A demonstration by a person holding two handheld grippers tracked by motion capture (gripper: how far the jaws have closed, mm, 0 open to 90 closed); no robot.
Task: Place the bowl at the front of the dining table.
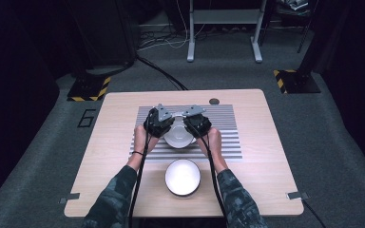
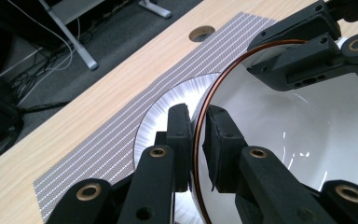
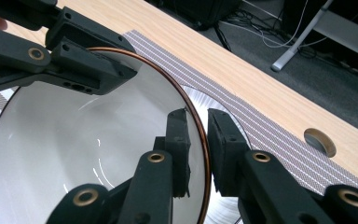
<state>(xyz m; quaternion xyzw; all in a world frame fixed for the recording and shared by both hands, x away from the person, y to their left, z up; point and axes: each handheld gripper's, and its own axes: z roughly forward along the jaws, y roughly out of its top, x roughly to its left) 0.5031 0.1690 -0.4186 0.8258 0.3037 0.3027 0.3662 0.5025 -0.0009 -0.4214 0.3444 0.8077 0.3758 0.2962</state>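
Observation:
A white bowl [image 1: 178, 137] with a thin copper rim sits over the striped grey placemat [image 1: 221, 123], between both hand-held grippers. My left gripper [image 1: 167, 128] is shut on the bowl's left rim; in the left gripper view its jaws [image 2: 196, 116] pinch the rim, one pad inside and one outside. Opposite it, my right gripper [image 1: 189, 127] is shut on the right rim in the same way [image 3: 196, 119]. A ribbed white surface [image 2: 161, 119] shows just outside the rim. I cannot tell whether the bowl rests on the mat or hangs just above it.
A second white round dish [image 1: 182, 177] with a dark rim lies on the wooden table [image 1: 111, 142] near its front edge, between the person's forearms. A round cable hole [image 1: 214, 101] is in the table behind the placemat. Metal stand legs [image 1: 223, 28] and cables are on the floor beyond.

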